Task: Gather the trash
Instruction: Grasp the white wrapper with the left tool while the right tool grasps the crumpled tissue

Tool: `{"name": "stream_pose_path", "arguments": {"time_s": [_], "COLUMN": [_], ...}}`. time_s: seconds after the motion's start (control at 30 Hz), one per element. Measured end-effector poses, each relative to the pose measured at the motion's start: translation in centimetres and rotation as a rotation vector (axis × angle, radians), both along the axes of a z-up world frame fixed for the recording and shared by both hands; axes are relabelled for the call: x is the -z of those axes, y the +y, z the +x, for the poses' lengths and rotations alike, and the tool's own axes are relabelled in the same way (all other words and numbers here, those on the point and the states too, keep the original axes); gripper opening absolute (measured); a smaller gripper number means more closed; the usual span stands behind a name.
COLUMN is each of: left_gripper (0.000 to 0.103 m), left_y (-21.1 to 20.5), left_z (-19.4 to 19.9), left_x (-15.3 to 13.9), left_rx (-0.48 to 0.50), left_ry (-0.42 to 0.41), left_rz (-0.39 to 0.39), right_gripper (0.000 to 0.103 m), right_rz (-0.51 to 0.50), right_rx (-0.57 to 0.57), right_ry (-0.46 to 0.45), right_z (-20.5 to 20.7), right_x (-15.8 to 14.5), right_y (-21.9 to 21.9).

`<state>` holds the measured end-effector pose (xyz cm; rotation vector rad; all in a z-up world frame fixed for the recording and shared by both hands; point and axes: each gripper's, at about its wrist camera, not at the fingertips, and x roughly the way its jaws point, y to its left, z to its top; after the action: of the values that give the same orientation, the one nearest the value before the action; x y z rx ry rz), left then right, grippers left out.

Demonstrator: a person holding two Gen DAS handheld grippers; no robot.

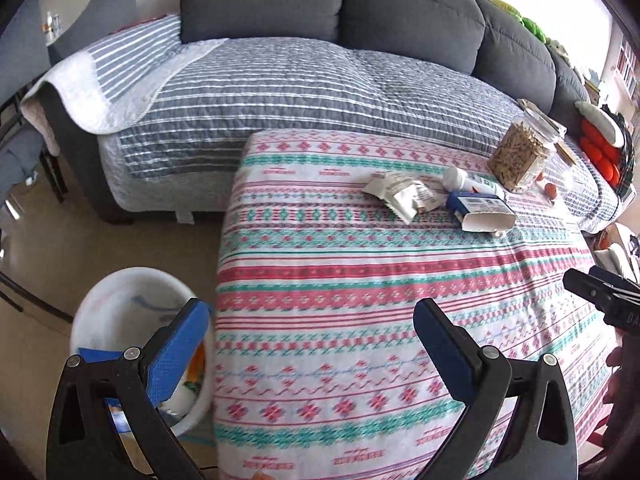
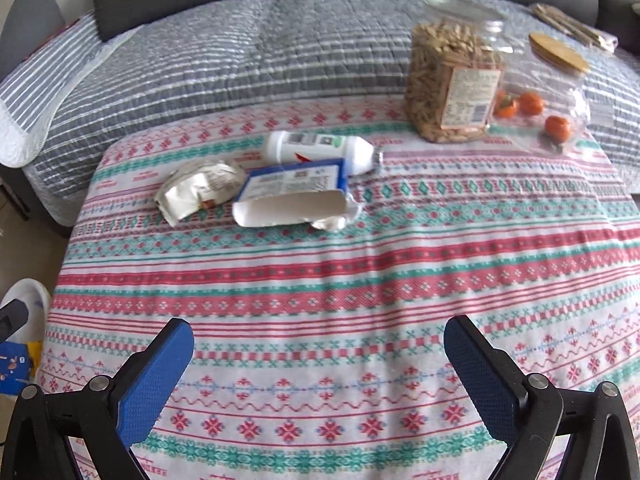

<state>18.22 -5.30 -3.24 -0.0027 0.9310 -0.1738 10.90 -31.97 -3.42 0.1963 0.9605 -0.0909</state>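
Both the left tongs (image 1: 312, 328) and the right tongs (image 2: 319, 344) are hovering wide and empty over the patterned table (image 2: 320, 280), while a crumpled wrapper (image 2: 198, 190), torn blue carton (image 2: 290, 192) and white bottle (image 2: 316, 150) are lying together well ahead of them.

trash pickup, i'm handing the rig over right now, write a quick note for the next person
Left gripper: jaws open, empty, held over the near table edge beside the white bin.
Right gripper: jaws open, empty, over the patterned tablecloth.
Done: the bin on the floor already holds some packaging.
Left: crumpled silver wrapper, torn blue and white carton, white bottle lying on its side behind it.
The jar of seeds and the small orange fruits probably stay.
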Motion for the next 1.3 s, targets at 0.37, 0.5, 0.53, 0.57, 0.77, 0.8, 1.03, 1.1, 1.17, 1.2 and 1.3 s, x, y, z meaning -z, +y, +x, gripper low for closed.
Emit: {"name": "stream_pose_path", "arguments": {"time_s": [0.37,0.5,0.53,0.57,0.77,0.8,1.03,1.1,1.17,1.2,1.3], "left_gripper": [0.103,0.103,0.103,0.103,0.098,0.096,0.076,0.073,0.069,0.065,0.052], "left_y": [-5.6,-8.2,-8.8,-9.2,-10.8,-10.9,-11.1,-11.2,-11.4,-11.4,-11.5], "left_z": [6.4,8.6,9.0,9.5,11.8,12.2,14.4,14.6,14.8,14.9,15.1], "left_x": [2.9,4.1,4.4,4.8,6.5,6.8,8.4,8.6,8.6,8.6,8.5], "left_rx": [0.093,0.149,0.172,0.189,0.239,0.246,0.273,0.284,0.296,0.298,0.297], "left_ry": [0.032,-0.019,-0.031,-0.041,-0.073,-0.073,-0.062,-0.062,-0.057,-0.055,-0.047], "left_rz": [0.075,0.115,0.109,0.106,0.111,0.111,0.072,0.058,0.053,0.048,0.041], "right_gripper": [0.103,0.103,0.103,0.103,0.102,0.1,0.086,0.08,0.073,0.065,0.037], "right_rz": [-0.001,-0.001,-0.005,-0.008,0.005,0.0,-0.074,-0.093,-0.116,-0.126,-0.114], "right_rx": [0.002,-0.024,-0.034,-0.045,-0.095,-0.104,-0.216,-0.24,-0.256,-0.261,-0.281], "right_ry": [-0.015,-0.015,-0.016,-0.021,-0.08,-0.09,-0.114,-0.11,-0.104,-0.103,-0.094], "right_z": [2.8,4.3,4.5,4.7,6.0,6.4,8.8,9.6,10.3,10.6,11.1], "right_x": [1.0,3.0,3.5,4.1,6.9,7.2,8.2,8.5,8.8,8.9,8.9], "right_y": [-6.4,-7.1,-7.1,-7.0,-6.8,-6.7,-3.7,-2.7,-1.9,-1.7,-1.1]}}
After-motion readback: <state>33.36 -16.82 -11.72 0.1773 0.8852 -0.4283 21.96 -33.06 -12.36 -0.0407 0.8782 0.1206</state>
